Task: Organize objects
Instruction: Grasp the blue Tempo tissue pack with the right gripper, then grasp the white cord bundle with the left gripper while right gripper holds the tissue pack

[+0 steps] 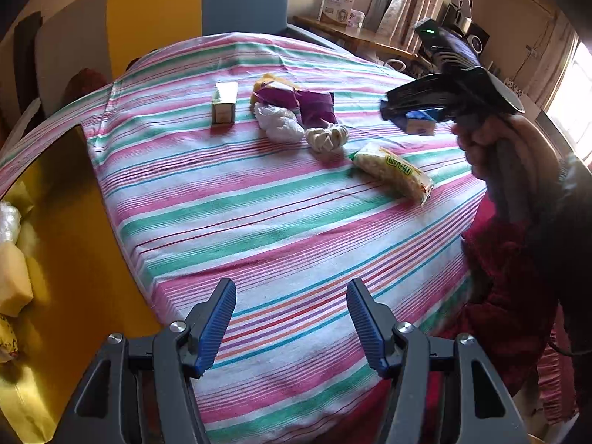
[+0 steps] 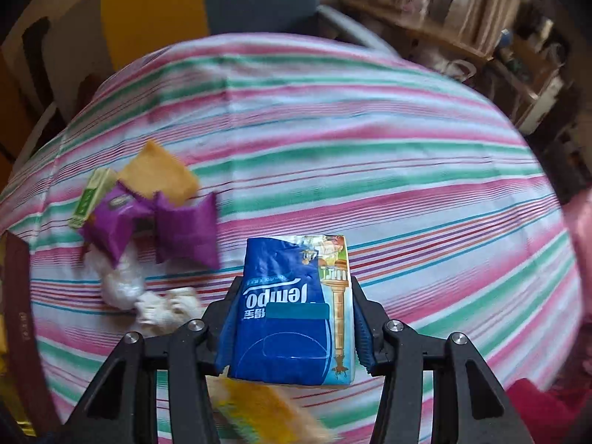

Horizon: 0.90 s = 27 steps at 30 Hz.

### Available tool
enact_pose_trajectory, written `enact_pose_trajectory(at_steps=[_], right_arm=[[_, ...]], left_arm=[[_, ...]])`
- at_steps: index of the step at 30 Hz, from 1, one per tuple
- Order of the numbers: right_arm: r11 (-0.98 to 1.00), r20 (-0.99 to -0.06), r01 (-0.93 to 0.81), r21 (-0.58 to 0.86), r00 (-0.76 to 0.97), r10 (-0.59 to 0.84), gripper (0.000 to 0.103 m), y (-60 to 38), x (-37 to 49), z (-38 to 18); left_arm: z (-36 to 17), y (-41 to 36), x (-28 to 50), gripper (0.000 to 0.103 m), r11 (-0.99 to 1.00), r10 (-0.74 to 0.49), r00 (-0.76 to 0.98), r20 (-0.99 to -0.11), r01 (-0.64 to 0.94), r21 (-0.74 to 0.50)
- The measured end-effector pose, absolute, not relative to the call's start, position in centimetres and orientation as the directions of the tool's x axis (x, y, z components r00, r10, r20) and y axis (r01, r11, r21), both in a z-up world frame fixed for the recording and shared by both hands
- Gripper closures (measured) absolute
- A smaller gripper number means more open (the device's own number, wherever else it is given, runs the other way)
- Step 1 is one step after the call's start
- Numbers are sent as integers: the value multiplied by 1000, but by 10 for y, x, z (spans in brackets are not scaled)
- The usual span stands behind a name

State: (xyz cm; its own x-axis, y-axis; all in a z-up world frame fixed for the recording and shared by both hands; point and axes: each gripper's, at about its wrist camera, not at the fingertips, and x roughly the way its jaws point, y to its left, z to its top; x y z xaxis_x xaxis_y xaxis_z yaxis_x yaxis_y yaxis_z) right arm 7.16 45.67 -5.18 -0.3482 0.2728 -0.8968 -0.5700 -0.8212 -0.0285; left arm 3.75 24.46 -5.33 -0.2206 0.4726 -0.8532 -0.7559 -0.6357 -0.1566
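Between my right jaws (image 2: 296,318) sits a blue tissue pack (image 2: 292,310), pinched from both sides and held up off the striped cloth (image 2: 370,155) that covers the desk. From my left view the same pack (image 1: 420,120) shows as a small blue patch at the tip of the right jaws (image 1: 410,114), high above the cloth and off to the right of my left jaws.

My left jaws (image 1: 292,323) are spread wide with nothing between them, hanging over the near part of the striped cloth (image 1: 259,222).

Ahead of my left jaws, well apart from them, lies a loose cluster: a small green box (image 1: 224,103) standing upright to the left, purple packets (image 1: 296,101) with a yellow packet behind them, a crumpled white bag (image 1: 279,123) touching them, and a cream knotted bundle (image 1: 327,137) just beside that. A long snack packet (image 1: 392,174) lies apart, further to the right.

To the left of my left jaws a yellow bin (image 1: 74,222) stands at the cloth's edge, with pale wrapped things inside.
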Motion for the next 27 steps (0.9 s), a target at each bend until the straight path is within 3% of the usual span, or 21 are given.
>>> enact_pose_trajectory(at_steps=[8, 11, 19, 27], right_arm=[[-715, -886, -695, 72, -375, 274, 51, 497, 99, -44], [-739, -882, -669, 74, -390, 265, 51, 488, 92, -42], [-730, -874, -666, 153, -436, 214, 50, 496, 96, -38], [-725, -905, -673, 145, -387, 178, 50, 501, 95, -51]], left_arm=[[-55, 287, 21, 42, -632, 465, -224, -857, -762, -144], [-47, 311, 12, 55, -592, 493, -226, -840, -794, -134], [-51, 379, -6, 54, -491, 487, -249, -837, -871, -26], [-73, 424, -25, 54, -431, 454, -274, -848, -900, 60]])
